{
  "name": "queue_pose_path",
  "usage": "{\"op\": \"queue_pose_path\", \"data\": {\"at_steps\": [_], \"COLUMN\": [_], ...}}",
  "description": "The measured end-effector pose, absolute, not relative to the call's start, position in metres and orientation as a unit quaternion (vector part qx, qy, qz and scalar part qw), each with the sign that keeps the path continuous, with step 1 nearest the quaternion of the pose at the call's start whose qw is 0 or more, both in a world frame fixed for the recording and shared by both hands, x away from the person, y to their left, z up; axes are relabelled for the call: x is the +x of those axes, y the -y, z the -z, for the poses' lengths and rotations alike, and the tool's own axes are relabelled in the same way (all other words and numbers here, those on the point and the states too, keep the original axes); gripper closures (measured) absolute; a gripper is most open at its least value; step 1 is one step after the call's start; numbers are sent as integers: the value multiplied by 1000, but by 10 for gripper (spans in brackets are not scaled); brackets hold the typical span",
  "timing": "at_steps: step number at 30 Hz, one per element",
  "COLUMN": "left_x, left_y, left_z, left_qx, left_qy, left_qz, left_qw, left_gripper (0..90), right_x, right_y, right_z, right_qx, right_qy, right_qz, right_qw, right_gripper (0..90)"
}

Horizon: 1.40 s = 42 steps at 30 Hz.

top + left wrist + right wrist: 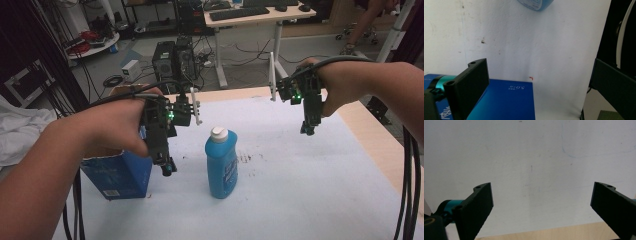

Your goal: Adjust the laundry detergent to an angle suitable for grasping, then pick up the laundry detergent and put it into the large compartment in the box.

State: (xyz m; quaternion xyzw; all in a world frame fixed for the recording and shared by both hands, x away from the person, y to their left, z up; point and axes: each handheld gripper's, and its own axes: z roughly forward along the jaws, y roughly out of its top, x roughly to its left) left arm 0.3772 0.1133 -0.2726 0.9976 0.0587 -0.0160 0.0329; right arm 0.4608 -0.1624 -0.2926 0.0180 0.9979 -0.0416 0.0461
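Note:
A blue bottle (221,162) with a white cap stands upright mid-table on the white sheet (280,175). A dark blue box (120,175) sits at the left, near the table's front. My left gripper (167,167) hangs just right of the box and left of the bottle, pointing down, open and empty. In the left gripper view (539,82) its jaws stand wide apart over the box's blue top (506,102), with the bottle's base (536,3) at the top edge. My right gripper (306,129) hovers high over the back right of the sheet, open (541,200) with bare sheet between its jaws.
The wooden table edge (372,140) runs along the right side of the sheet and shows again (544,233) under the right jaws. Beyond the table stand computer towers (172,60), a desk with a keyboard (240,12) and floor cables. Thick black cables (407,190) trail from the right gripper.

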Motion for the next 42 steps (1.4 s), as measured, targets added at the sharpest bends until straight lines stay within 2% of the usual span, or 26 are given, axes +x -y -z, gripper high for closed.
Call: {"op": "queue_pose_path", "data": {"at_steps": [24,42], "left_x": [380,374], "left_y": [-114,-108], "left_z": [277,263], "left_qx": [998,997], "left_qy": [-62,-71], "left_qz": [21,11], "left_qw": [25,34], "left_gripper": [20,20], "right_x": [468,464], "right_y": [163,168], "right_z": [293,290], "right_qx": [16,10], "right_qy": [-998,-998], "right_qz": [37,38], "right_qw": [51,55], "right_gripper": [34,34]}}
